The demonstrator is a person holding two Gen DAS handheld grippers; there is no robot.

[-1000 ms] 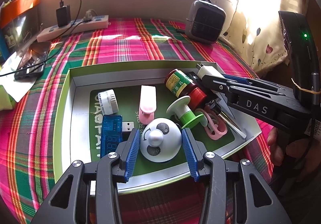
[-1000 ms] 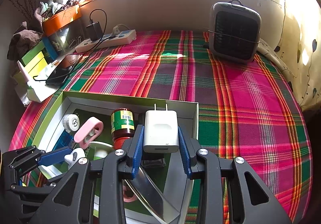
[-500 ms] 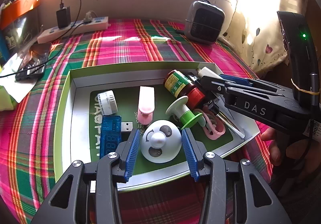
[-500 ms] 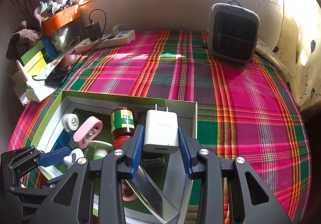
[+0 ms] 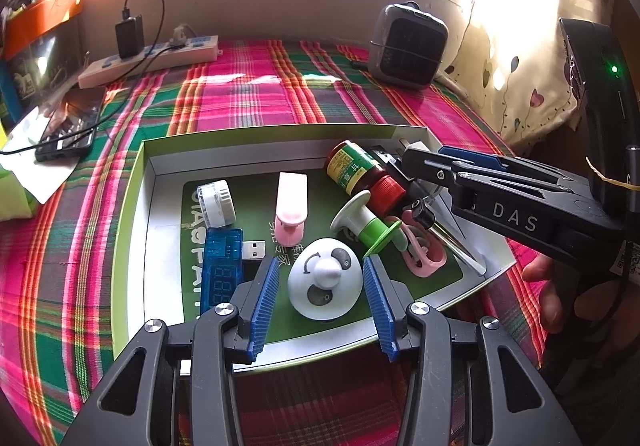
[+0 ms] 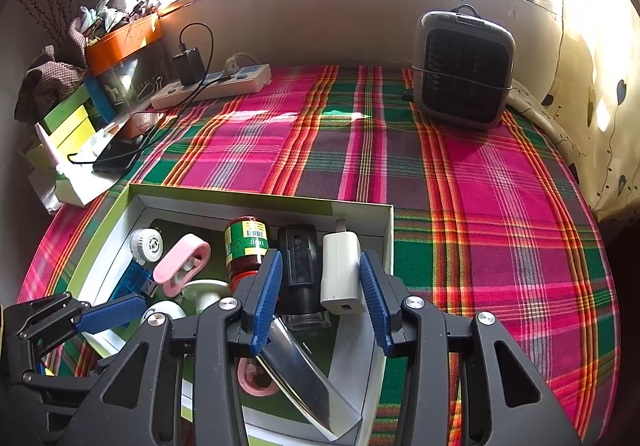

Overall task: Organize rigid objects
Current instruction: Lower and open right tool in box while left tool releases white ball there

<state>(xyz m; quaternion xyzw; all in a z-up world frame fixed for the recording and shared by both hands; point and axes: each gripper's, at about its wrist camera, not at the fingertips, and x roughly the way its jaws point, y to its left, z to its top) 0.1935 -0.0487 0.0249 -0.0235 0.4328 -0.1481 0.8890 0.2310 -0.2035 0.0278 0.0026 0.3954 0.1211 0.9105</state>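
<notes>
A knife blade [image 6: 308, 370] is seen plainly only in the right wrist view, lying slanted in the near corner of the box [image 6: 260, 202] beneath the right tool [image 6: 320, 298]; in the left wrist view little more than a thin metal strip of it shows. The black block [image 6: 298, 266] beside the white charger [image 6: 340, 274] is likewise clear only from the right. The green and white spool [image 5: 360, 222] and the whole blue USB meter [image 5: 222, 266] are shown best from the left.

The box rests on a plaid cloth [image 6: 480, 186] over the tabletop. A power strip [image 5: 152, 58], a phone [image 5: 66, 132] and a small grey heater [image 6: 464, 70] stand behind, well apart from the box. Inside the box a red-capped bottle [image 5: 356, 174], a pink clip [image 5: 292, 210], a white cap [image 5: 216, 202] and a pink ring [image 5: 424, 258] are crowded together, the ring partly hidden under the spool.

The left tool [image 5: 320, 286] is held open around the white panda dome [image 5: 326, 278], a gap showing on either side. The right tool is also open, with the charger lying loose in the box between its blue pads [image 6: 266, 294], close to the right one.
</notes>
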